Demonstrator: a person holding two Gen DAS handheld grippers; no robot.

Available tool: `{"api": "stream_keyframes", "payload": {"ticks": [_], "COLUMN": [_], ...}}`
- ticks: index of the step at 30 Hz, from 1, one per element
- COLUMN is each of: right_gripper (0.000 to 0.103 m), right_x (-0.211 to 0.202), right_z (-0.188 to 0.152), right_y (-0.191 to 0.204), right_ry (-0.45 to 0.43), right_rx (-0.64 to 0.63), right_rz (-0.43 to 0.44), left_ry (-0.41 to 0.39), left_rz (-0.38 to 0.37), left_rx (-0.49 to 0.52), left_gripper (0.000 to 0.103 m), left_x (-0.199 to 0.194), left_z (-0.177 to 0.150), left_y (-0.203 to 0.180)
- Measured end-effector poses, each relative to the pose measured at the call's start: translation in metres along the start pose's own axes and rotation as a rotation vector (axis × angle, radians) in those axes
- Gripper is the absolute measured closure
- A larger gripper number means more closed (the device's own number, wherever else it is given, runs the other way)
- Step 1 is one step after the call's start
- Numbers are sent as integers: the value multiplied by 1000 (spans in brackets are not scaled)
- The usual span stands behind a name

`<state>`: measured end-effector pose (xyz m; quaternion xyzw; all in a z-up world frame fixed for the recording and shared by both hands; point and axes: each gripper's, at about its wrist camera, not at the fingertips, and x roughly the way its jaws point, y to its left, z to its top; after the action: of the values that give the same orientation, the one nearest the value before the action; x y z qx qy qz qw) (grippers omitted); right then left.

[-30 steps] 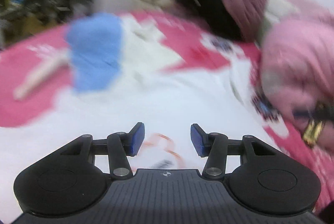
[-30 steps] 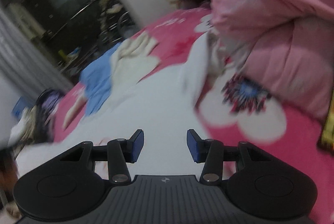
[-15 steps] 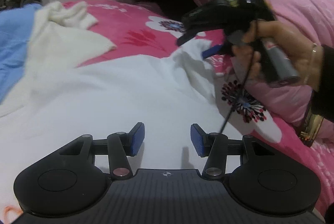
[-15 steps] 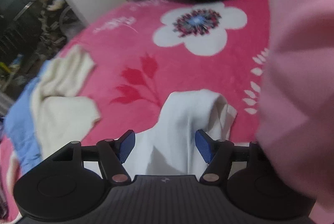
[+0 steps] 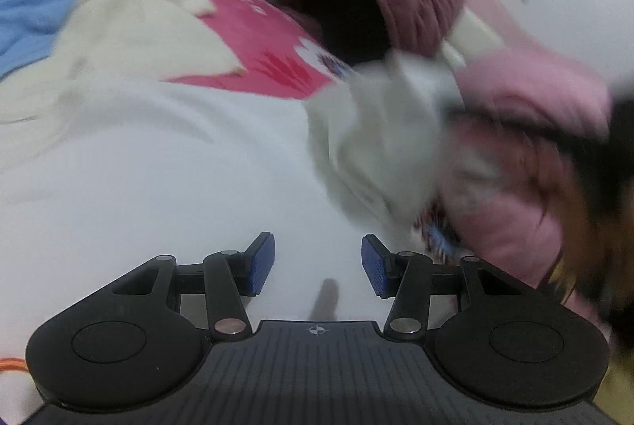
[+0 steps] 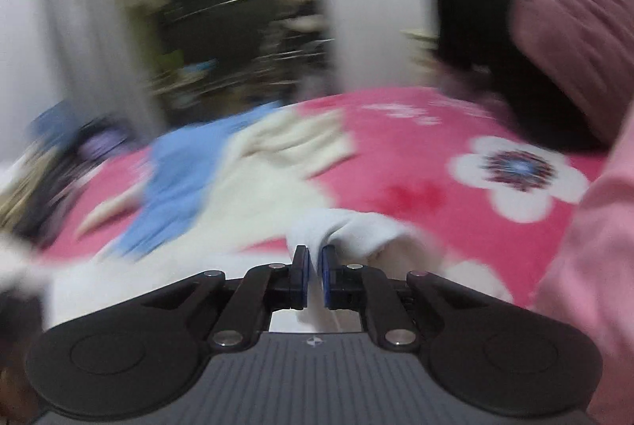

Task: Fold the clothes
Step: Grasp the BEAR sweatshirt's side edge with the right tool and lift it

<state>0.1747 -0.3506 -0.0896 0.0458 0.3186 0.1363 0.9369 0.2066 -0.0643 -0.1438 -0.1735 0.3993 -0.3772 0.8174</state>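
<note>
Left wrist view: my left gripper (image 5: 317, 264) hangs with its jaws released and nothing between them, low over the white garment (image 5: 158, 187) spread on the pink bed (image 5: 273, 40). The garment's far right corner is lifted and blurred.

Right wrist view: my right gripper (image 6: 314, 276) is closing its jaws, pinching a fold of the white garment (image 6: 344, 227). The cloth looks light, soft and limp; I judge edges and corners the best hold.

No readable text, labels or numbers in either view. Pale marks on the pink blanket (image 6: 416, 132) at far right could be lettering, but they're too blurred to read.
</note>
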Motion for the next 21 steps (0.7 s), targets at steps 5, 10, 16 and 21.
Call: {"api": "stream_keyframes", "payload": {"ticks": [5,10,16,21], "right_gripper": [89,81,48,48], "right_x": [17,9,8,74], "right_z": [-64,-62,2,32], "right_y": [32,22,-48,-61], "right_ry": [336,370,148,234], "right_rx": [-216,-114,366,400], "right_rz": [48,29,-81,-195], "left_ry": [-59,-54,-25,-17], "left_rz": [2,-1,50,69], "left_rx": [-110,-48,22,46], "left_gripper": [55,54,54,54], "left_x": [-10,7,25,20], "left_z": [13,14,2,-1], "left_y": [24,9,-4,-9]}}
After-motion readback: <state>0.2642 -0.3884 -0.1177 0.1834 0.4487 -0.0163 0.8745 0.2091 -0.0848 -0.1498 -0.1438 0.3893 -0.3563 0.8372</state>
